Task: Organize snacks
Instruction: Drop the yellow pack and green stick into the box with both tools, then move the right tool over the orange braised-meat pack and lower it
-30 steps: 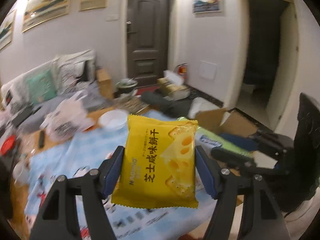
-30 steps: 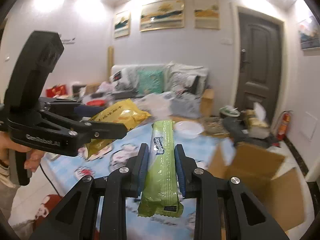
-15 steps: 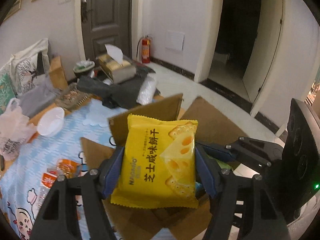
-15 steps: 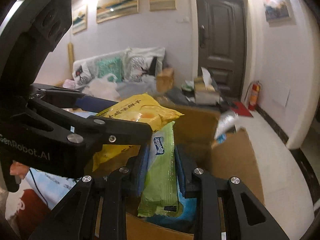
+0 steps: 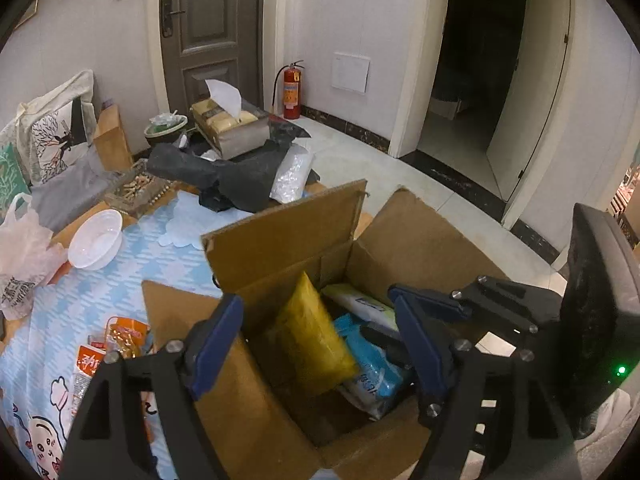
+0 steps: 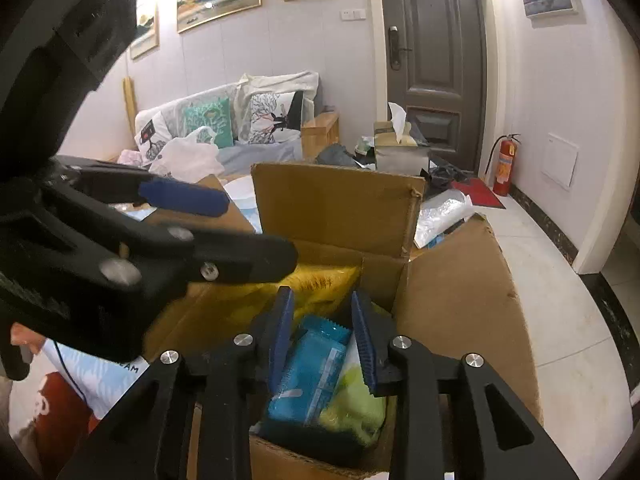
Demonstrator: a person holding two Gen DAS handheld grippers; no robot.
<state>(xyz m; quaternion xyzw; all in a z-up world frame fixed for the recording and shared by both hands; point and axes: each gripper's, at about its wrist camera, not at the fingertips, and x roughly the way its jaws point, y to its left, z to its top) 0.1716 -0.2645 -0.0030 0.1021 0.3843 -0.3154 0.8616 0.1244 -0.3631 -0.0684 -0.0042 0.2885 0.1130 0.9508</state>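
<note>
Snacks lie in our cardboard box [image 5: 280,240]: the yellow packet [image 5: 312,336] dropping, loose between our left tool [image 5: 320,332]'s just-widened jaws; our right tool [image 6: 322,336] is released, empty, at five o'clock.

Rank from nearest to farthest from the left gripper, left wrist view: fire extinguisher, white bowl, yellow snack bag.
1. Yellow snack bag: in the cardboard box, between the left gripper's open fingers.
2. White bowl: left, on the blue cloth.
3. Fire extinguisher: far wall, beside the door.

left gripper [image 5: 320,344]: jaws just opening, wide apart, angled down | right gripper [image 6: 322,332]: jaws just opening, narrow gap, just right of left gripper
</note>
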